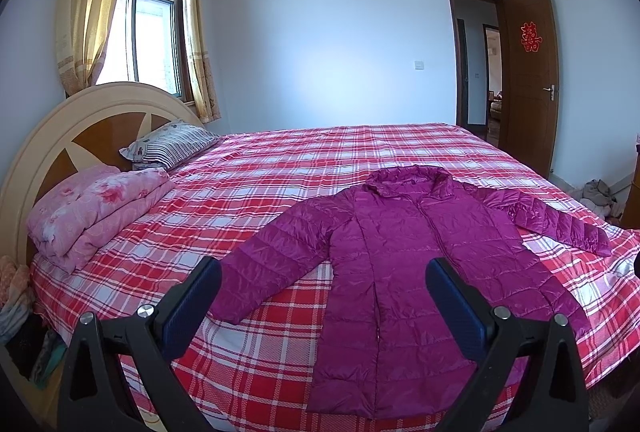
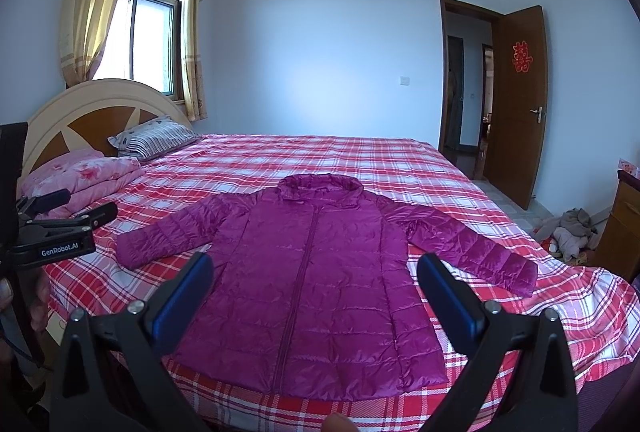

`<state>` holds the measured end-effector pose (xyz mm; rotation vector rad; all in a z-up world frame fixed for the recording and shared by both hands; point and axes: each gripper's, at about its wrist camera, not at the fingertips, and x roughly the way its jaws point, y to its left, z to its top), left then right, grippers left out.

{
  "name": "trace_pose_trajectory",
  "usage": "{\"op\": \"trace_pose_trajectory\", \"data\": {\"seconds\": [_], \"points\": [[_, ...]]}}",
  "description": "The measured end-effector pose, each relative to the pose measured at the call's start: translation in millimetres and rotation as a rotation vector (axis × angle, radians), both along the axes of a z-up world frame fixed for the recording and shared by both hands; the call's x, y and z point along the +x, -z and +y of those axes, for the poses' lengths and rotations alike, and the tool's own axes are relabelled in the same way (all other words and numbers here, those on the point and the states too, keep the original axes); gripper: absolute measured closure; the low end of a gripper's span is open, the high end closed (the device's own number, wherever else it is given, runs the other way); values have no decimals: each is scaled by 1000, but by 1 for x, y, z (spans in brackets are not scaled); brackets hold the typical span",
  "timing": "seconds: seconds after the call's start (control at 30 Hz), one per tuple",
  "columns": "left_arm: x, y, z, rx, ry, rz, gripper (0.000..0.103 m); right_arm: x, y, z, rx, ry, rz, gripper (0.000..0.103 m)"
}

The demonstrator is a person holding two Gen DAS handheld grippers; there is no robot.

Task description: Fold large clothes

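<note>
A shiny magenta quilted down jacket [image 2: 308, 272] lay front-up and zipped on a bed covered in a red, white and pink plaid sheet [image 2: 400, 167], hood toward the far wall, hem at the near edge, both sleeves spread outward. The left gripper [image 1: 322, 296] and the right gripper [image 2: 314, 292] hung above the near edge of the mattress, each with its blue-padded fingers [image 2: 184, 296] spread wide and holding nothing, neither touching the fabric.

In the left wrist view the jacket's body sat between and beyond the fingers, slightly to the right, with 1 sleeve [image 1: 264, 264] running down toward the left finger. In the right wrist view the hem lay centred between the fingers, the other sleeve's cuff [image 2: 516, 272] just beyond the right finger.

No fold had been started. The opening step was judged to be bringing a sleeve across the chest. To do it well, each gripper would need to pinch near the cuff and take the full puffy thickness, since the slick shell looked likely to slip from a shallow bite. Lifting only enough to clear the body and laying the sleeve flat should keep the padding from bunching.

A folded pink floral quilt [image 1: 96, 207] and a striped pillow [image 1: 176, 143] rested well apart, by the headboard.
</note>
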<state>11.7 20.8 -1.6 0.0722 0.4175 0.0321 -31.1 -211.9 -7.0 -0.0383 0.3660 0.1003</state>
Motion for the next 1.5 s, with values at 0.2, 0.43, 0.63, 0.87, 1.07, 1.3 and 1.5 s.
{"op": "trace_pose_trajectory", "data": {"seconds": [0.2,0.43,0.63,0.87,1.07,1.3,1.5], "points": [[0,0,0,0,0,1,1,0,0,0,0,0,1,0],[2,2,1,2,-3,7,1,0,2,0,4,-2,9,0],[8,9,0,-1,-2,30,1,3,6,-3,14,-5,15,0],[39,44,-7,-5,5,93,1,33,34,-31,40,25,86,0],[97,87,-23,23,13,167,1,77,74,-111,141,198,191,0],[182,116,-27,33,-38,200,1,132,97,-233,241,471,268,5],[239,138,-27,29,-78,249,1,178,100,-313,255,655,326,18]]}}
